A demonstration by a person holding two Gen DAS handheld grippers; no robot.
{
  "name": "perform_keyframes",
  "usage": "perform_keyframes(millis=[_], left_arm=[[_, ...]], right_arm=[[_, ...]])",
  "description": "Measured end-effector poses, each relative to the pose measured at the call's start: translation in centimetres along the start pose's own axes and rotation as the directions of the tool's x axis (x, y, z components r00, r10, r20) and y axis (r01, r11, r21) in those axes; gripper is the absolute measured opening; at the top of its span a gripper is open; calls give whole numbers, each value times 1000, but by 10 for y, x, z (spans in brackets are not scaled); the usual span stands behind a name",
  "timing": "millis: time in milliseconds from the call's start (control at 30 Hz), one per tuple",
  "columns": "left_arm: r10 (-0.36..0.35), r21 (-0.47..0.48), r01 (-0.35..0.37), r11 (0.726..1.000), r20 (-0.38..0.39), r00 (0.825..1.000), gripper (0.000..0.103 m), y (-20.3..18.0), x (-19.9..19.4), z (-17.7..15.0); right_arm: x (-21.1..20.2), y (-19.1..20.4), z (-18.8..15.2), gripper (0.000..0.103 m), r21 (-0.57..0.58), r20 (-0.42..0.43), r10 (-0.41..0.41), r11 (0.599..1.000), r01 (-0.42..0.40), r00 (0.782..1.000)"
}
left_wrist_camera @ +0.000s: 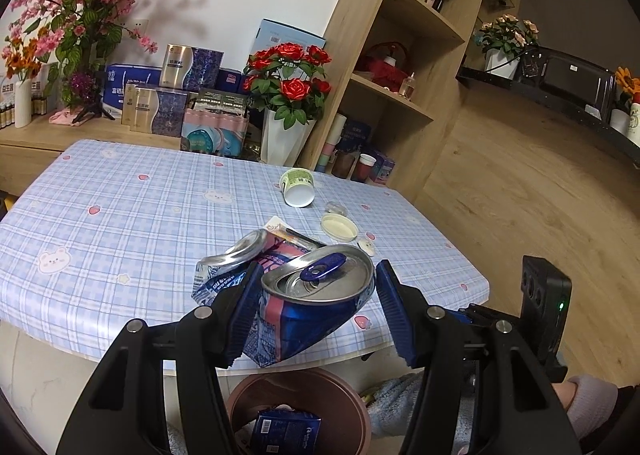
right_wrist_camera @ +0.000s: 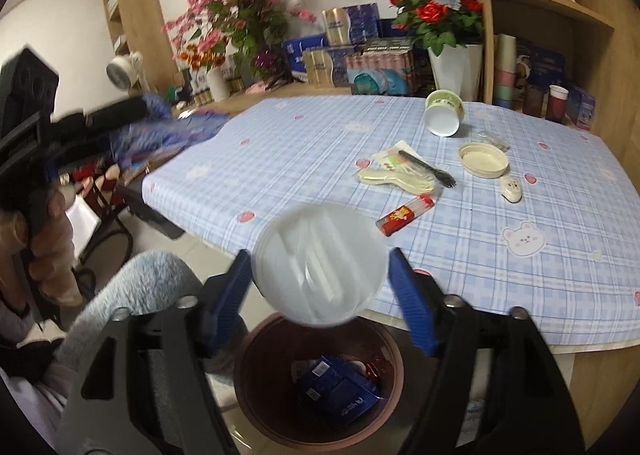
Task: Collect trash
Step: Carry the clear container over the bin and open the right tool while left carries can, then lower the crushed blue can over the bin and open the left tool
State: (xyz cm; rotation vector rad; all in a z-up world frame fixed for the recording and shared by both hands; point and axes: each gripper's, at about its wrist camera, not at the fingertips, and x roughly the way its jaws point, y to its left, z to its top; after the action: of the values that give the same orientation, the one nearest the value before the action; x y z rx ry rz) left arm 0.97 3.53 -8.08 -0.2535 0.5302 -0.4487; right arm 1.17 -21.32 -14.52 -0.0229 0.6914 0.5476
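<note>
A crushed blue drink can [left_wrist_camera: 316, 295] hangs over the table's near edge with my left gripper [left_wrist_camera: 320, 267] shut on it, pads against its sides. Below it stands a round brown bin [left_wrist_camera: 356, 411] with a blue box inside. In the right wrist view a clear plastic lid [right_wrist_camera: 320, 267], blurred, sits between the fingers of my right gripper [right_wrist_camera: 319, 255] above the same bin [right_wrist_camera: 248, 367]. The jaws are open, and a small gap shows at each pad. A tipped white and green cup [right_wrist_camera: 442, 113], a cream lid [right_wrist_camera: 482, 161] and a red packet [right_wrist_camera: 406, 213] lie on the table.
The blue checked table [right_wrist_camera: 520, 275] also bears a wrapper with a black fork [right_wrist_camera: 404, 171] and a small white piece [right_wrist_camera: 511, 189]. Flower vases and boxes crowd its far side [left_wrist_camera: 288, 95]. A wooden shelf unit [left_wrist_camera: 400, 55] stands to the right. A person's hand [right_wrist_camera: 48, 239] holds the left gripper.
</note>
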Motion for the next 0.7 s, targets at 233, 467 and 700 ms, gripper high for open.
perform_keyframes(millis=[233, 467, 700], left_arm=[[-18, 10, 18, 1000, -17, 1000, 56, -6, 5, -1], [-40, 11, 40, 999, -35, 999, 56, -10, 12, -1], [-64, 24, 66, 998, -80, 995, 56, -20, 24, -8]], right_arm=[[-12, -13, 7, 93, 30, 60, -90, 996, 88, 994], [-41, -47, 22, 97, 146, 173, -249, 963, 225, 953], [-56, -71, 22, 97, 214, 198, -301, 942, 259, 933]])
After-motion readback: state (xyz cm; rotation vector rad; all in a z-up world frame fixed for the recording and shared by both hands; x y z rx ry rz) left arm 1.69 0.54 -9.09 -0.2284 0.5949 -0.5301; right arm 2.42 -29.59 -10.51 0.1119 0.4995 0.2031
